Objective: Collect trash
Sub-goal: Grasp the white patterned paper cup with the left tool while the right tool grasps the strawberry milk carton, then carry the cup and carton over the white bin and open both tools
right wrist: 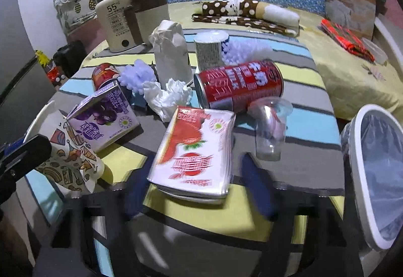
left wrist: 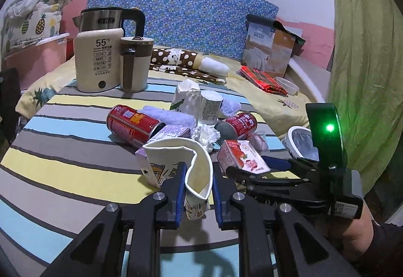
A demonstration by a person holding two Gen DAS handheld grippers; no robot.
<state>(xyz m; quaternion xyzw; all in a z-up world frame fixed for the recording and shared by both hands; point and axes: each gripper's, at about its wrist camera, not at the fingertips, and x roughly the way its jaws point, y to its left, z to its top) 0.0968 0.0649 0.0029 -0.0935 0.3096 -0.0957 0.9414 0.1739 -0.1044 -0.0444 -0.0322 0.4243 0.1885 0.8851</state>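
My left gripper (left wrist: 199, 176) is shut on a crushed paper cup (left wrist: 173, 153) with cartoon print, just above the striped table. One of its black fingers (right wrist: 27, 151) shows at the left edge of the right wrist view, beside the same cup (right wrist: 73, 158). A strawberry drink carton (right wrist: 194, 151) lies flat between the blurred fingers of my right gripper (right wrist: 197, 161), with a gap showing on its right side. The left wrist view shows that gripper (left wrist: 248, 166) straddling the carton (left wrist: 239, 153). A white-rimmed bin (right wrist: 355, 151) with a plastic liner stands at the right.
On the striped tablecloth (left wrist: 63, 171) lie two red cans (right wrist: 239, 85), a purple grape carton (right wrist: 105, 115), crumpled tissue (right wrist: 168, 95), a clear plastic cup (right wrist: 270, 128) and white paper cups. A kettle (left wrist: 98, 57) and mug stand behind. A green curtain (left wrist: 365, 62) hangs on the right.
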